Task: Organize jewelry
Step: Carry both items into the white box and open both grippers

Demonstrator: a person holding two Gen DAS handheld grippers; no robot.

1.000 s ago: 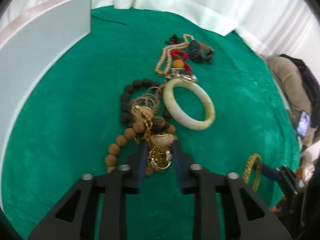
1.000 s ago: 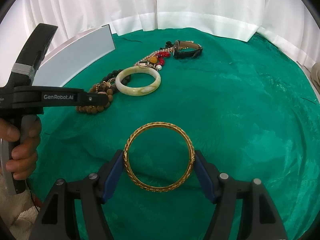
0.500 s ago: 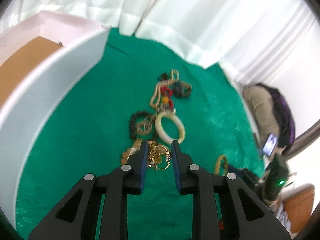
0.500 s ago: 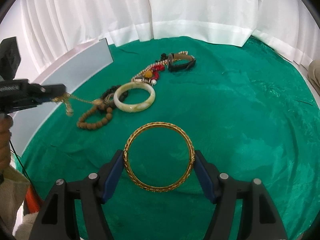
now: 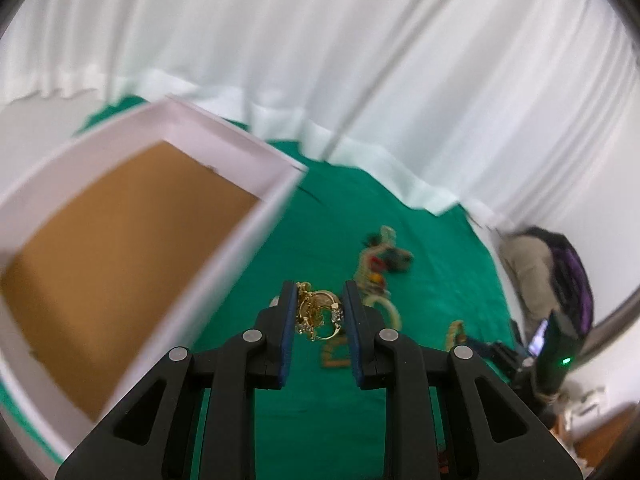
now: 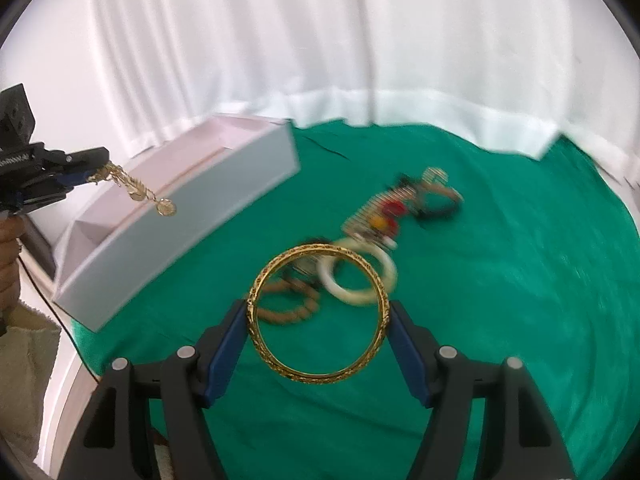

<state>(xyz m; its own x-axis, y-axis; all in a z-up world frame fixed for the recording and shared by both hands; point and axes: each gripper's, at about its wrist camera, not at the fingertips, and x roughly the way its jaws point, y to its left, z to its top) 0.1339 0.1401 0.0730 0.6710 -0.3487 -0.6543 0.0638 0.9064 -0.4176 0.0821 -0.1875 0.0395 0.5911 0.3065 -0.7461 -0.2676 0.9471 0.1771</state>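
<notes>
Box (image 5: 256, 248) rim left of left gripper (image 5: 320, 300), which pinches gold chain (image 6: 134, 188) hanging down-right. Right gripper (image 6: 318, 316) clamps gold bangle (image 6: 320, 376) upright above green cloth (image 6: 500, 300); open space right.

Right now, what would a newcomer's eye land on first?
The gold bangle, clamped across its width in the right tongs above the green cloth. Next, the gold chain dangling from the left tongs by the open white box.
</notes>
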